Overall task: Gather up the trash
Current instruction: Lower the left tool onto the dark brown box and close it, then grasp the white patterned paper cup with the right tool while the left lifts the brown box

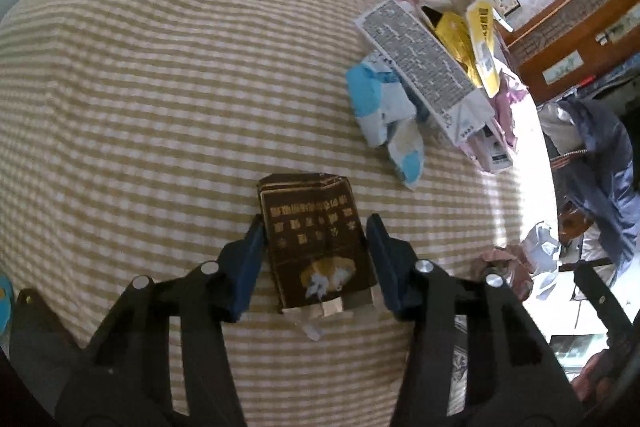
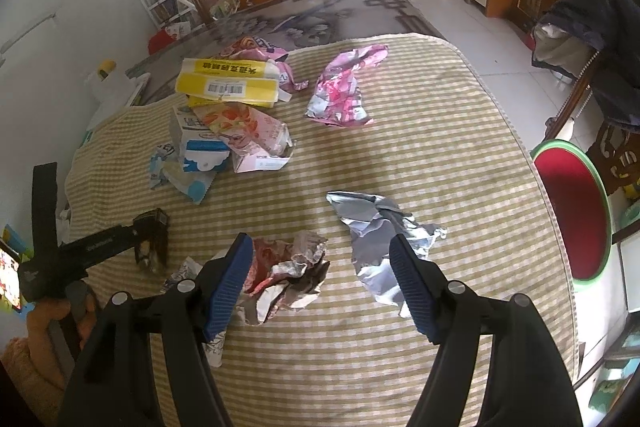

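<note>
A flattened brown carton (image 1: 318,247) with gold print lies on the striped tablecloth (image 1: 160,87), between the pads of my left gripper (image 1: 316,231); the jaws stand close at its sides, contact unclear. It also shows in the right wrist view (image 2: 152,239). My right gripper (image 2: 322,251) is open above a crumpled red and silver wrapper (image 2: 292,271), with a silver foil wrapper (image 2: 376,239) by its right finger. A pink wrapper (image 2: 344,87) lies farther back.
A pile of cartons and wrappers sits at the back left: a yellow box (image 2: 228,83), a blue and white milk carton (image 2: 200,147), a grey printed box (image 1: 420,59). A red bin with green rim (image 2: 572,211) stands beside the table's right edge. A chair with a dark jacket (image 2: 592,39) is behind it.
</note>
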The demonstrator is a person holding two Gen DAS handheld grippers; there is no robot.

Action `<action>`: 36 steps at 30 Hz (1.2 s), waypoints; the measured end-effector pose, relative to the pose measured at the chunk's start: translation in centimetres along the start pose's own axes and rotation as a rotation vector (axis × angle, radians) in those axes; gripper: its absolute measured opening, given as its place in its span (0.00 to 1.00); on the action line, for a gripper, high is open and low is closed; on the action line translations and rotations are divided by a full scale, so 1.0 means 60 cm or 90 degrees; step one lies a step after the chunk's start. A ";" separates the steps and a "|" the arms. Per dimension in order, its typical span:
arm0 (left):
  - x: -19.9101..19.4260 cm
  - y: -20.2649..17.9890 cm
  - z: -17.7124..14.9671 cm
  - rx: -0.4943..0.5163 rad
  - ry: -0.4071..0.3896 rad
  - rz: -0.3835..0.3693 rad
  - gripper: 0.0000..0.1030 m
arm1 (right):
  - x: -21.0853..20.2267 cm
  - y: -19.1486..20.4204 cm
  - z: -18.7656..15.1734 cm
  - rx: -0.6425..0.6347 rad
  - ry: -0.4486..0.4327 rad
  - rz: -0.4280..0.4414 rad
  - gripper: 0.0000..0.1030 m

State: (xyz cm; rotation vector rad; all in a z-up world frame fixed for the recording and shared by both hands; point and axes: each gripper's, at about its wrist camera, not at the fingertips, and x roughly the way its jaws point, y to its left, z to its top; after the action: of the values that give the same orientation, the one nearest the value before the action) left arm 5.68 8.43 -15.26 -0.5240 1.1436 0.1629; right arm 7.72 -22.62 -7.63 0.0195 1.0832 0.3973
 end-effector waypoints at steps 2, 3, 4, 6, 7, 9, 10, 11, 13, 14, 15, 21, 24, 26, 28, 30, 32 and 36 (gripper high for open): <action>-0.002 -0.001 -0.001 0.014 0.005 -0.011 0.46 | 0.000 -0.002 0.000 0.001 0.001 0.000 0.67; -0.003 -0.001 -0.002 0.018 0.005 -0.010 0.46 | 0.000 -0.003 0.000 0.002 0.002 0.000 0.67; -0.005 0.000 -0.004 0.025 0.005 -0.009 0.46 | 0.001 -0.004 0.000 0.003 0.003 0.000 0.67; -0.016 0.005 -0.012 0.036 0.006 -0.009 0.46 | 0.002 -0.005 0.000 0.004 0.005 0.001 0.67; -0.022 0.010 -0.016 0.042 0.006 -0.007 0.46 | 0.003 -0.004 0.001 0.003 0.006 0.002 0.67; -0.031 0.017 -0.022 0.051 0.006 -0.001 0.46 | 0.005 -0.002 0.001 0.001 0.008 0.004 0.67; -0.035 0.023 -0.026 0.053 0.007 0.006 0.46 | 0.006 0.000 0.001 -0.001 0.010 0.006 0.67; -0.032 0.017 -0.026 0.050 0.008 0.008 0.47 | 0.009 0.004 0.001 -0.004 0.013 0.009 0.67; -0.028 0.023 -0.030 0.035 0.013 0.007 0.47 | 0.013 0.013 -0.001 -0.009 0.019 0.016 0.67; -0.028 0.024 -0.033 0.029 0.014 0.006 0.47 | 0.016 0.019 -0.002 -0.014 0.022 0.020 0.67; -0.029 0.027 -0.036 0.025 0.014 0.005 0.47 | 0.019 0.028 -0.003 -0.022 0.027 0.026 0.67; -0.037 0.020 -0.049 0.033 0.009 0.004 0.47 | 0.037 0.061 -0.018 -0.053 0.048 0.039 0.67; -0.042 0.016 -0.052 0.034 0.004 0.004 0.47 | 0.042 0.069 -0.023 -0.051 0.057 0.050 0.67; -0.045 0.016 -0.053 0.031 0.001 0.003 0.47 | 0.040 0.080 -0.025 -0.058 0.056 0.061 0.67; -0.048 0.021 -0.053 0.026 -0.002 0.004 0.47 | 0.039 0.092 -0.027 -0.071 0.061 0.073 0.67; -0.050 0.028 -0.055 0.024 -0.001 0.006 0.47 | 0.043 0.103 -0.031 -0.074 0.073 0.089 0.67; -0.048 0.033 -0.055 0.018 0.002 0.009 0.48 | 0.048 0.114 -0.040 -0.071 0.095 0.109 0.67; -0.055 0.046 -0.061 0.006 -0.002 0.006 0.56 | 0.057 0.134 -0.054 -0.070 0.127 0.143 0.67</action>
State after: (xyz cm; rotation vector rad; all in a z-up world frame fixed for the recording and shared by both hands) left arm 0.26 9.57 -14.31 -0.5110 1.1435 0.1662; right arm 3.83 -14.61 -10.42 0.0034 1.2596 0.6724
